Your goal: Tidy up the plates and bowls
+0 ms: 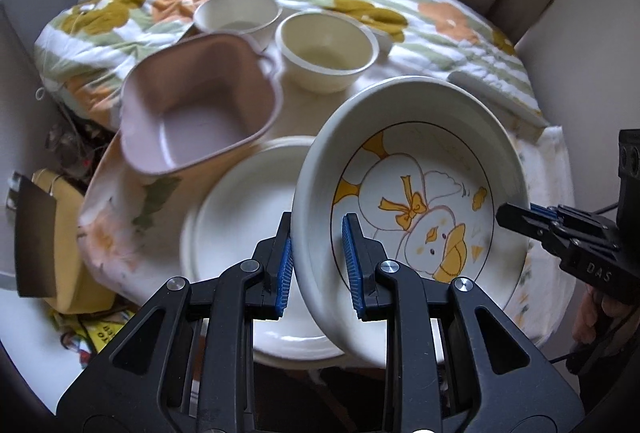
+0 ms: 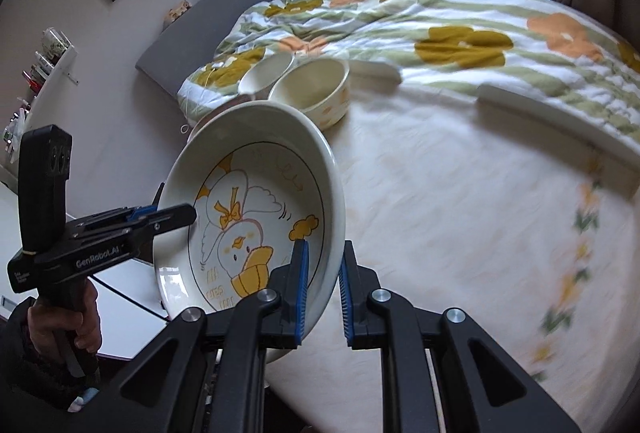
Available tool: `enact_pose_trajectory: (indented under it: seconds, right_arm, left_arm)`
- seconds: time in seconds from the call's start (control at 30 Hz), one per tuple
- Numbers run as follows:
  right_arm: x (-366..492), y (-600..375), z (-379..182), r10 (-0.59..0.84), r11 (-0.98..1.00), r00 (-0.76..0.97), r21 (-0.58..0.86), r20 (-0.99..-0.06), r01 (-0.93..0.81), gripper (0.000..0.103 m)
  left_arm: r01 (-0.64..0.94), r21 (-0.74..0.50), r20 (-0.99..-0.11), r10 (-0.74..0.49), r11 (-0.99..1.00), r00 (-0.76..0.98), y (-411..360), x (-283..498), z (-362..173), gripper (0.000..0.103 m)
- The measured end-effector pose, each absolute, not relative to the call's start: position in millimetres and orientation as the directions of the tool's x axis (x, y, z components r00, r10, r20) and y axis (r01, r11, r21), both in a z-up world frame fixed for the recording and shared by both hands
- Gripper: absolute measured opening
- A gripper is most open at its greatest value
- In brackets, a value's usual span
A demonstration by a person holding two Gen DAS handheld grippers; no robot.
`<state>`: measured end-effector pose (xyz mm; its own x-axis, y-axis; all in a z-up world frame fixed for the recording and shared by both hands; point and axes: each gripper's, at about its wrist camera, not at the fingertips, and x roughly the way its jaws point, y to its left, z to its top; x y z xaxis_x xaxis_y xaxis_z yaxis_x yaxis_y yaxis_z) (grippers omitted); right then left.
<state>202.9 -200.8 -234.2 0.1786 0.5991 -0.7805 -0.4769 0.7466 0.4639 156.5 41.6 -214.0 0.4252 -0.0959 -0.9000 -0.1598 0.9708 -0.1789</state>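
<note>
Above the plain white plate (image 1: 244,217) on the cloth-covered table (image 2: 460,193), I have the duck plate (image 1: 416,185) lifted and tilted, my left gripper (image 1: 318,265) clamped on its near rim and my right gripper (image 2: 322,293) clamped on the opposite rim. It looks like glazed ceramic: stiff, fairly heavy, slippery, breakable. I judge the raised rim the only sound hold, with pads (image 1: 352,261) straddling it.
</note>
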Motion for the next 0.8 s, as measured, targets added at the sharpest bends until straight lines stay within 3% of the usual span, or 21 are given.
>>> enact_pose_trajectory:
  seconds: [0.53, 0.8]
  right_arm:
    - [177.0, -155.6, -266.9, 0.461, 0.868, 0.191, 0.397, -0.866, -0.298, 0.013]
    - [174.6, -144.0, -267.3, 0.415, 0.893, 0.215, 0.352, -0.884, -0.279, 0.013]
  left_arm:
    - [-0.025, -0.218, -0.929, -0.200, 0.976, 0.311, 84.1, 177.7, -274.3, 0.021]
    - [0.065, -0.114, -0.944, -0.128, 0.991, 0.305, 78.0, 178.7, -282.3, 0.021]
